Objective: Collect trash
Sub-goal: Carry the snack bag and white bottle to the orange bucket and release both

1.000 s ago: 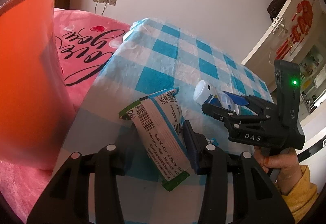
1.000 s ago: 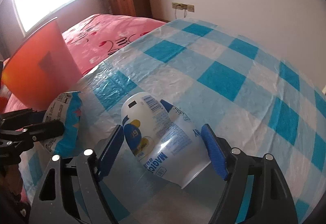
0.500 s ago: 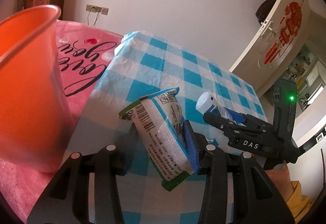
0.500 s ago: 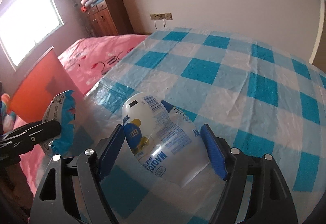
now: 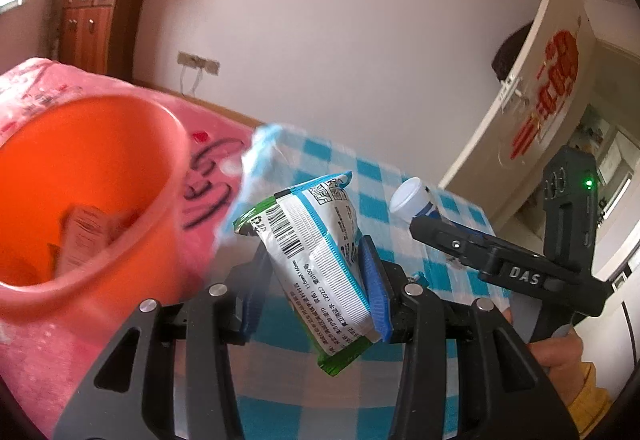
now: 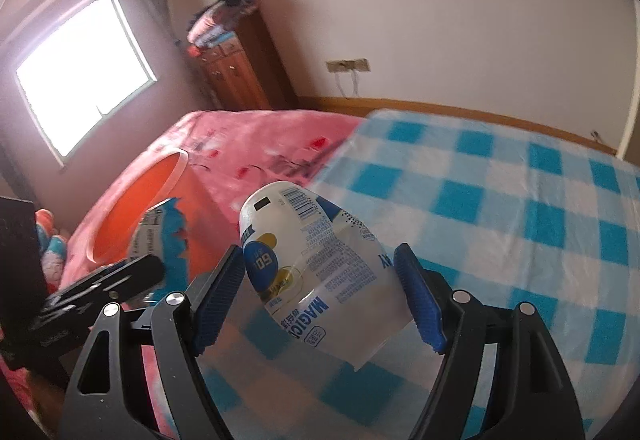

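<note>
Carrying, left view: left gripper (image 5: 316, 276) clamped on snack wrapper (image 5: 320, 264), barcode and "2022" readable, beside orange bucket (image 5: 80, 200) holding cardboard already; drop left. "DAS" on right gripper (image 5: 448, 236).
Right view: right gripper (image 6: 320, 292) clamped on plastic bottle (image 6: 316, 268), label "MAGIC", "60"; bucket off left, drop left.

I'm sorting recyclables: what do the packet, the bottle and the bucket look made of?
Packet: thin printed plastic film, slightly glossy, with crimped sealed edges. Bottle: clear thin plastic, with the checked cloth showing through its wall, a printed label and a white cap. Orange bucket: smooth moulded plastic, probably, with a rolled rim.
</note>
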Action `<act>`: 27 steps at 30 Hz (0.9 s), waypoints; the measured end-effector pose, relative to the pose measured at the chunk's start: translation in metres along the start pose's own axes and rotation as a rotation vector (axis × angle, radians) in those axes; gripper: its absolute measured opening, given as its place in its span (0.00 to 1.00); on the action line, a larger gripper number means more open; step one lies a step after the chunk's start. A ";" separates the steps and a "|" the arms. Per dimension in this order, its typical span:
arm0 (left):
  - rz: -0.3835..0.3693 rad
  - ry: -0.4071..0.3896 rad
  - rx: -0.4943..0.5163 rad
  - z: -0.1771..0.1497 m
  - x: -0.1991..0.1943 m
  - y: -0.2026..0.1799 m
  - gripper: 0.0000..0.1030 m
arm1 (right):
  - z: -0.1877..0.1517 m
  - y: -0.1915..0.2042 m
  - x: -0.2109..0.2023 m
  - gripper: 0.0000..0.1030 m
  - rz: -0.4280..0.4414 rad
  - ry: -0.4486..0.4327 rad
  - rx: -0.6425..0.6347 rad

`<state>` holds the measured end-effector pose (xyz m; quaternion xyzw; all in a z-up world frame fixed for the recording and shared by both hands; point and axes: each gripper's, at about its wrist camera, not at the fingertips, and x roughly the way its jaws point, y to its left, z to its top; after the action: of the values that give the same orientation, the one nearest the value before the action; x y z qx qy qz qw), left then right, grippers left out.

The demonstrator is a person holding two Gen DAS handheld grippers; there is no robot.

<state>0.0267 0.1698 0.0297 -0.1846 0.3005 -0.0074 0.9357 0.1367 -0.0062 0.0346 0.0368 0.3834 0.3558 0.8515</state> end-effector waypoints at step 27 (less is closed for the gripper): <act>0.280 -0.144 -0.163 0.028 -0.044 0.139 0.44 | 0.063 0.172 0.095 0.76 0.284 0.066 -0.100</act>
<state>-0.0072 0.3147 0.0270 -0.2162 0.2551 0.1607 0.9286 0.1235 0.1952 0.0770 0.0365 0.3841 0.4921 0.7804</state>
